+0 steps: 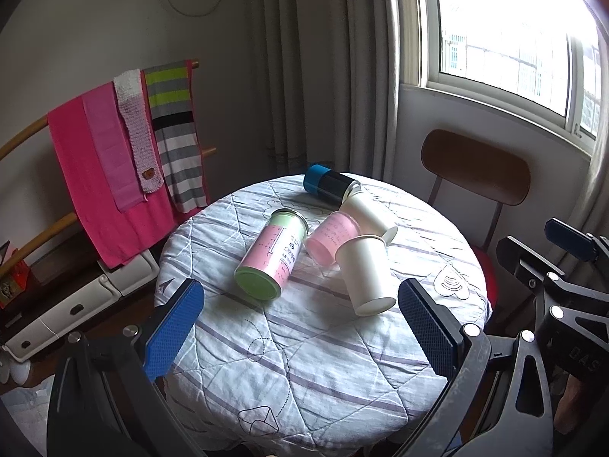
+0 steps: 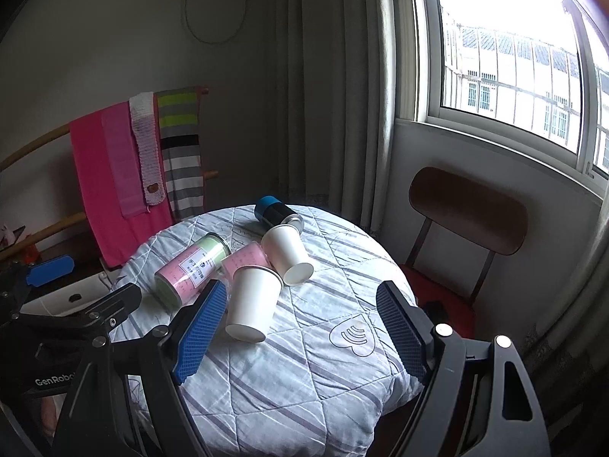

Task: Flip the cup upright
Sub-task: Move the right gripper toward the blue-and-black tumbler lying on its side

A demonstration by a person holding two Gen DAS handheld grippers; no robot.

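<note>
Several cups lie tipped over on a round table covered by a quilted striped cloth (image 1: 297, 361). The nearest white paper cup (image 1: 365, 274) (image 2: 251, 304) lies on its side, base toward me. A second white paper cup (image 1: 369, 213) (image 2: 287, 253) lies behind it. A small pink cup (image 1: 331, 238) (image 2: 243, 257) and a pink-and-green can (image 1: 270, 253) (image 2: 190, 270) lie beside them. A blue-and-black can (image 1: 329, 184) (image 2: 278, 211) lies farthest back. My left gripper (image 1: 300, 327) is open and empty above the table's near side. My right gripper (image 2: 300, 327) is open and empty, its left finger beside the nearest white cup.
A wooden chair with a red seat (image 1: 475, 171) (image 2: 468, 209) stands at the table's right under the window. A rack with pink and striped towels (image 1: 125, 152) (image 2: 141, 163) stands at the left, above a white box (image 1: 76, 304). Curtains hang behind the table.
</note>
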